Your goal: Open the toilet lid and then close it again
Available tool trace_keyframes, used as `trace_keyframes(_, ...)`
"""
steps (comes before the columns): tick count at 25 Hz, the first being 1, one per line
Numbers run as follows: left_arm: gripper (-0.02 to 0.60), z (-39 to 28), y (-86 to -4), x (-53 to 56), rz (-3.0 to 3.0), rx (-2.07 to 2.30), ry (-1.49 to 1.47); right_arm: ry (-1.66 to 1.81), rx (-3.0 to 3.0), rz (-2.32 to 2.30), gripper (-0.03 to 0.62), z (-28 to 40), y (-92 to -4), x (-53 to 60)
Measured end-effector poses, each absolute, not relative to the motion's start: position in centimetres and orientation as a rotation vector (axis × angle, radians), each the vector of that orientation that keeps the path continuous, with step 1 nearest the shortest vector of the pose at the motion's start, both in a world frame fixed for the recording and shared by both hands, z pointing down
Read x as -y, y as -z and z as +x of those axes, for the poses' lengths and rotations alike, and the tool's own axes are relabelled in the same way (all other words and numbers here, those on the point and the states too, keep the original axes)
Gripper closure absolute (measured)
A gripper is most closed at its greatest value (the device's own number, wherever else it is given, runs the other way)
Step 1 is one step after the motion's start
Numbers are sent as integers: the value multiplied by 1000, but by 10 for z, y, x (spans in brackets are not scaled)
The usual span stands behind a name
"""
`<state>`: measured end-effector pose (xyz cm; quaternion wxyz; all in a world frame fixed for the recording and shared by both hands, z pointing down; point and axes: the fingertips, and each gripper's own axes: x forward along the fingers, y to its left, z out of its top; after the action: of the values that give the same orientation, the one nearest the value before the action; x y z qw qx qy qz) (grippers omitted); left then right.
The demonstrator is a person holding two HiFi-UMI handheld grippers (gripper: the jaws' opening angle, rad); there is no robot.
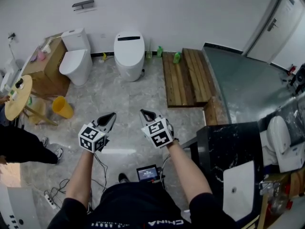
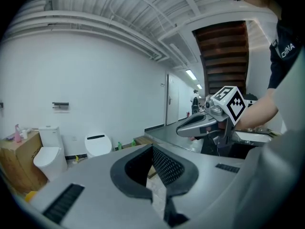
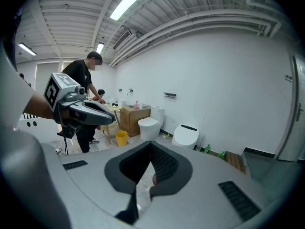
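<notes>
Two white toilets stand against the far wall, both with lids down: a tankless one [image 1: 129, 51] [image 2: 97, 144] [image 3: 186, 135] and one with a tank [image 1: 76, 61] [image 2: 47, 157] [image 3: 148, 125]. My left gripper [image 1: 112, 115] [image 2: 157, 185] [image 3: 112, 120] and right gripper [image 1: 143, 112] [image 2: 179, 130] [image 3: 148, 182] hang side by side over the marble floor, well short of the toilets and pointing towards them. The jaws of both are shut with nothing between them.
A wooden platform [image 1: 186, 75] with green bottles [image 1: 177, 57] lies right of the toilets. At the left are a yellow bucket [image 1: 62, 107], a round table [image 1: 16, 97], a cardboard box [image 1: 45, 66] and a person [image 3: 86, 94]. A black counter [image 1: 224, 147] stands close at the right. Cables [image 1: 59, 190] trail on the floor.
</notes>
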<state>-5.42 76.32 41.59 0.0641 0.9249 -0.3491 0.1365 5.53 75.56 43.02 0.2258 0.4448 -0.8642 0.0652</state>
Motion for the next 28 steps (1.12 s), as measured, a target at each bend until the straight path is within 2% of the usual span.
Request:
trace_keyframes(6,574,-31,-418,-749,2786,1076,-428,-222,2397,1225,582,80,-440,-738)
trace_keyframes(13,574,-36,-438,-696,2750,1069,-452,-262,2378,1205,582,83,-464,-692)
trace_keyframes(20,574,-52,-458,-577,2765,1012,-436,-288,2332,1250,582,73,-480,-581)
trace_keyframes(28,574,-89,-455,-416,2803,911,-445,-290,2281,1299,582,31,-464,-418)
